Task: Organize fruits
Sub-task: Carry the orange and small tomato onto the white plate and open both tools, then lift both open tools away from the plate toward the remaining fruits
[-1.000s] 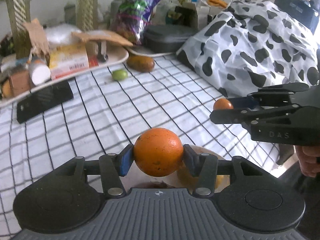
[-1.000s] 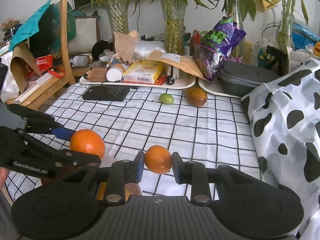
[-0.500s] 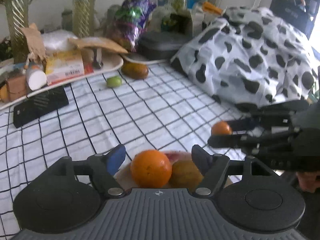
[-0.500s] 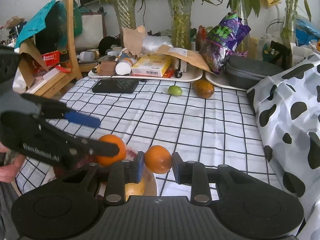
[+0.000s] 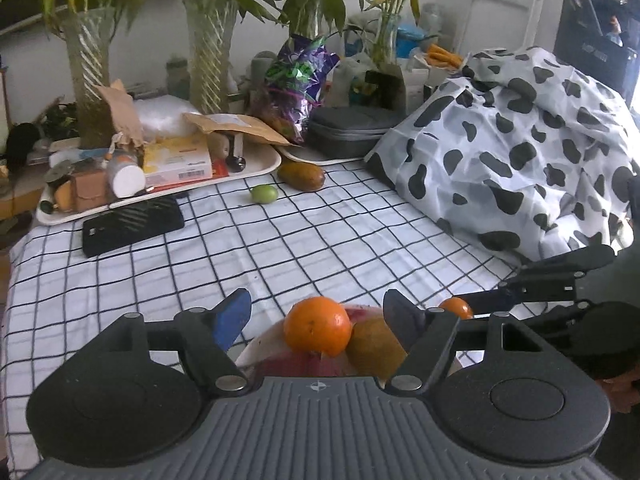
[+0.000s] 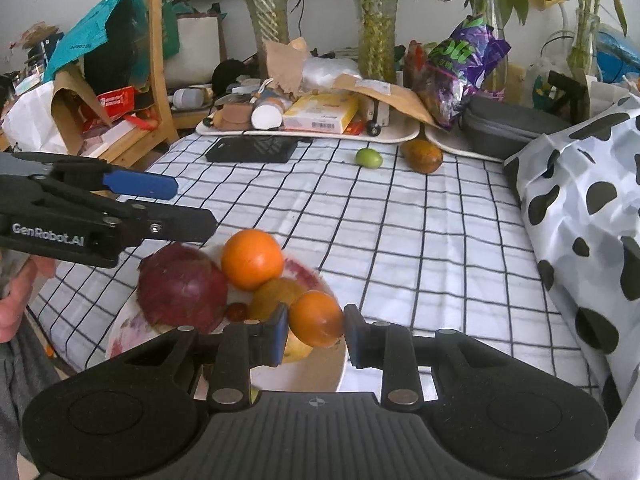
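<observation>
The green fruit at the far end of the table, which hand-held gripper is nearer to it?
Neither clearly. The left hand-held gripper and right hand-held gripper both sit at the plate, far from the green fruit.

Checked cloth tablecloth (image 6: 400, 240), glossy plate (image 6: 312, 376), matt black plastic tool (image 6: 316, 330), smooth-skinned orange (image 6: 252, 260).

Black hand-held gripper (image 6: 316, 330), blue pads (image 6: 279, 334), silver screws.

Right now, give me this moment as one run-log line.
left gripper: open above plate | large orange: on plate | right gripper: shut on small orange | lime, mango: on cloth
</observation>
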The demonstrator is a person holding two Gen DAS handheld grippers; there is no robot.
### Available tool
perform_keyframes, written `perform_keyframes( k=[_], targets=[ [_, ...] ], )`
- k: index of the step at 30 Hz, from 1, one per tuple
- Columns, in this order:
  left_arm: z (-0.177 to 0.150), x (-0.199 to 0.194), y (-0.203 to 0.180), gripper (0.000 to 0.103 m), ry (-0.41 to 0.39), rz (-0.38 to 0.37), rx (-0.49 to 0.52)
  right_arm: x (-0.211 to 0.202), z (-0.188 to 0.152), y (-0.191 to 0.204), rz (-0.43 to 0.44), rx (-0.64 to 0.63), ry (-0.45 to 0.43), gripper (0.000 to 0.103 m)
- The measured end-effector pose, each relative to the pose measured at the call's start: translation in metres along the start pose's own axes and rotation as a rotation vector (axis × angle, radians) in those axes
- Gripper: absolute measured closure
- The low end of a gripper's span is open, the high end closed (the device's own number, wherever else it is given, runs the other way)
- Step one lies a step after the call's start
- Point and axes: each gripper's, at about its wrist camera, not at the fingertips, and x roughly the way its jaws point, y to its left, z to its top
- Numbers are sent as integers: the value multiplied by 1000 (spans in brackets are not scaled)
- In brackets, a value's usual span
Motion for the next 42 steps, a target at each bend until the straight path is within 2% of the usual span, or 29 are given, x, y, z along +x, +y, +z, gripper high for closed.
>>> perform_keyframes(
  k=[8,14,21,23,24,26,28,32,34,37,42],
  targets=[
    [-19,-13,-2,32,51,55,-2,2,-10,9,31,17,60,73],
    [-32,-16,-4,32,106,57,-6,9,-14,11,32,48,115,72],
    [-36,-15,-6,32,131,65,5,13,-17,10,30,67,138,72],
    [-36,-14,-6,32,134,66,4,14,-17,10,31,72,141,59],
    [-36,-14,-7,32,135,65,5,13,-16,10,26,71,138,47],
    [-36,-13,-8,31,136,65,7,12,-15,10,24,69,128,45],
    [-36,-12,-9,32,138,65,10,11,-15,9,22,76,124,37],
    [-36,-12,-9,31,134,66,14,8,-12,5,-7,91,94,33],
    [-36,-12,-9,32,131,67,15,5,-10,2,-23,102,67,16],
    [-35,-14,-12,31,117,78,33,-2,-7,0,-51,113,15,13],
    [-34,-11,-13,31,135,94,34,-4,-5,-4,-76,131,-8,12]
  ],
)
